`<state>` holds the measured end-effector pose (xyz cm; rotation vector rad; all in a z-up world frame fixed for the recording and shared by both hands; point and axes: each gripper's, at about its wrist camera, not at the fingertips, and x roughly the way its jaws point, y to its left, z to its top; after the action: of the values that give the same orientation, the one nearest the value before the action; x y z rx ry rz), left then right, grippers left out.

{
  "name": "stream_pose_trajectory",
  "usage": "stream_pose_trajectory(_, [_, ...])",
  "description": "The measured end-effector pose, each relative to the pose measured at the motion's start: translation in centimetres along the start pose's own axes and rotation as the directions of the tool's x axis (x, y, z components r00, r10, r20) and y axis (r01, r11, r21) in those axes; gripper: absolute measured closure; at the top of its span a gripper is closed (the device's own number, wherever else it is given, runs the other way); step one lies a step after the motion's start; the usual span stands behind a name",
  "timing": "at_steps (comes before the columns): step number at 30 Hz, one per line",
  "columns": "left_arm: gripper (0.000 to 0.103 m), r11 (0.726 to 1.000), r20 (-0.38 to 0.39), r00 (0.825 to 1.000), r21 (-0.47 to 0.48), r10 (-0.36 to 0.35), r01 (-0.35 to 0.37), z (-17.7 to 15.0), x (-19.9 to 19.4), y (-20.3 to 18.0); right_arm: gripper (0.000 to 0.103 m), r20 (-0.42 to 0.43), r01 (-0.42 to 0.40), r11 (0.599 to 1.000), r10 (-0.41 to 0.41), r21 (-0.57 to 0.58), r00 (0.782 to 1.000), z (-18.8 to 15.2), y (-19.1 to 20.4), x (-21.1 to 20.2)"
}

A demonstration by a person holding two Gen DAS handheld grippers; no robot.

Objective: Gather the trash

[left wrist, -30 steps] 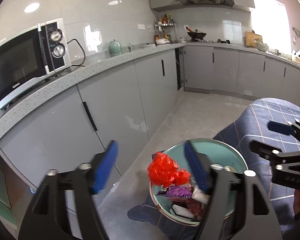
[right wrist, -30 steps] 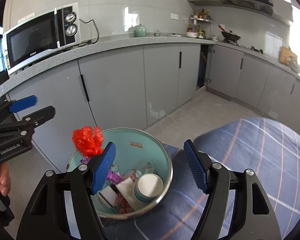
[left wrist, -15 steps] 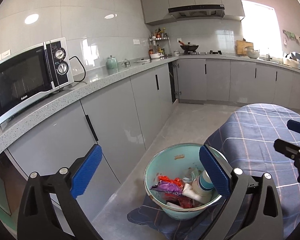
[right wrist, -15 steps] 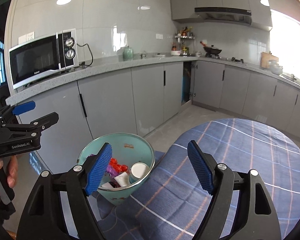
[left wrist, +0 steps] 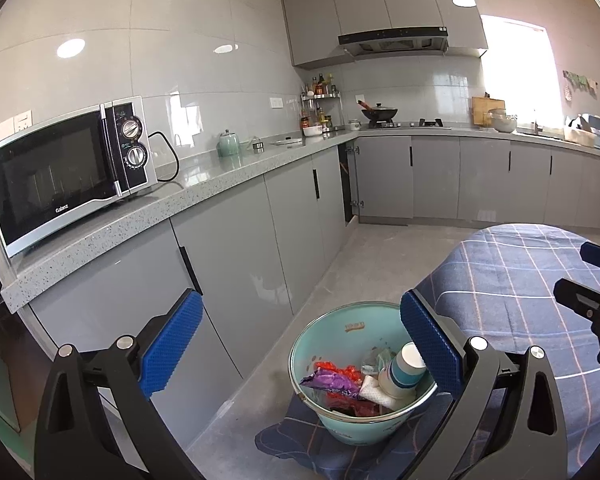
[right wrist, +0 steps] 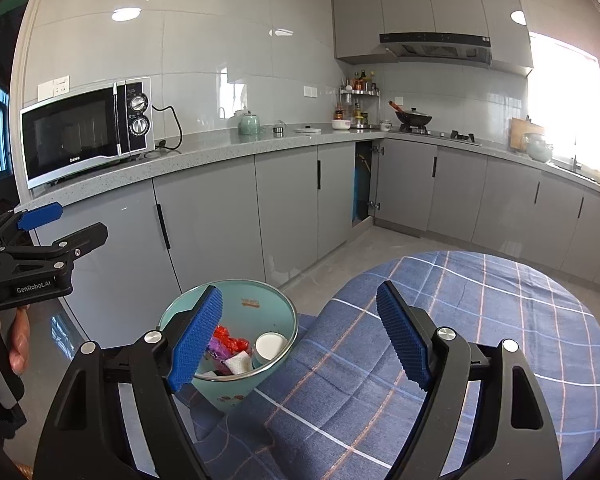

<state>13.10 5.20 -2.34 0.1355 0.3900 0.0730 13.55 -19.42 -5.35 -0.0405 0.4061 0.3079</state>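
Stood upright, mouth up, long axis vertical: teal trash bucket [left wrist: 350, 420] on the floor, on a drooping corner of the blue checked tablecloth [right wrist: 460, 320], just beside the table. Held inside: red wrapper [left wrist: 340, 372], purple wrapper [left wrist: 328, 382], white crumpled paper [left wrist: 374, 390], and a paper cup [left wrist: 404, 368] tilted against the wall, mouth toward the camera. Hovered above, apart from the bucket: left tongs [left wrist: 300, 348] wide and empty; right tongs [right wrist: 298, 338] likewise open, gripping nothing. Beyond, grey cabinets and a microwave [left wrist: 66, 172] on the worktop [left wrist: 204, 184].

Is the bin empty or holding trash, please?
Holding trash: the bin contains a paper cup, a purple wrapper and red plastic.
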Motion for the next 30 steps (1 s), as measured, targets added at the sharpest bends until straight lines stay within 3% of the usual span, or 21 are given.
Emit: stream_pose_trajectory(30, [0.006, 1.000, 0.006, 1.000, 0.009, 0.002, -0.002, -0.01, 0.00, -0.29, 0.022, 0.021, 0.006, 1.000, -0.006, 0.014, 1.000, -0.11, -0.55, -0.90])
